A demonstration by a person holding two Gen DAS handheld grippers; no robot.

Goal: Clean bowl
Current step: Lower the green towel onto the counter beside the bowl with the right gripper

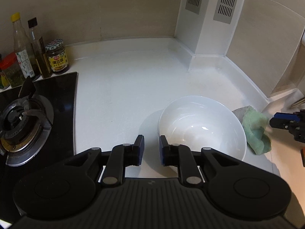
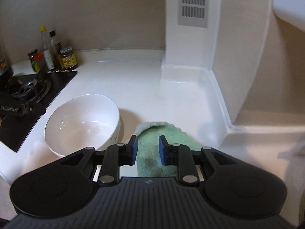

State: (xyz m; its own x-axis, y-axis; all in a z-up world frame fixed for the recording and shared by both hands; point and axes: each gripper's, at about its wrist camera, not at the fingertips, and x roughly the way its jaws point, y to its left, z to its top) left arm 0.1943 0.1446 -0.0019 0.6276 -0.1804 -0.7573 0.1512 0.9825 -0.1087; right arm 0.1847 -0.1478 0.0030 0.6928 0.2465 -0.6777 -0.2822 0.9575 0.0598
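Right now my left gripper [image 1: 150, 148] hovers with its jaws parted and nothing between them, just beside the near rim of the white bowl [image 1: 200, 126], which sits upright on the white counter [image 1: 124, 95]. My right gripper [image 2: 146, 148] is parted too, poised over the green cloth [image 2: 162, 135] lying just beside the bowl; the stove [image 1: 34, 103] lies off left.

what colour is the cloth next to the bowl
Pale green cloth, clearest in the right wrist view.
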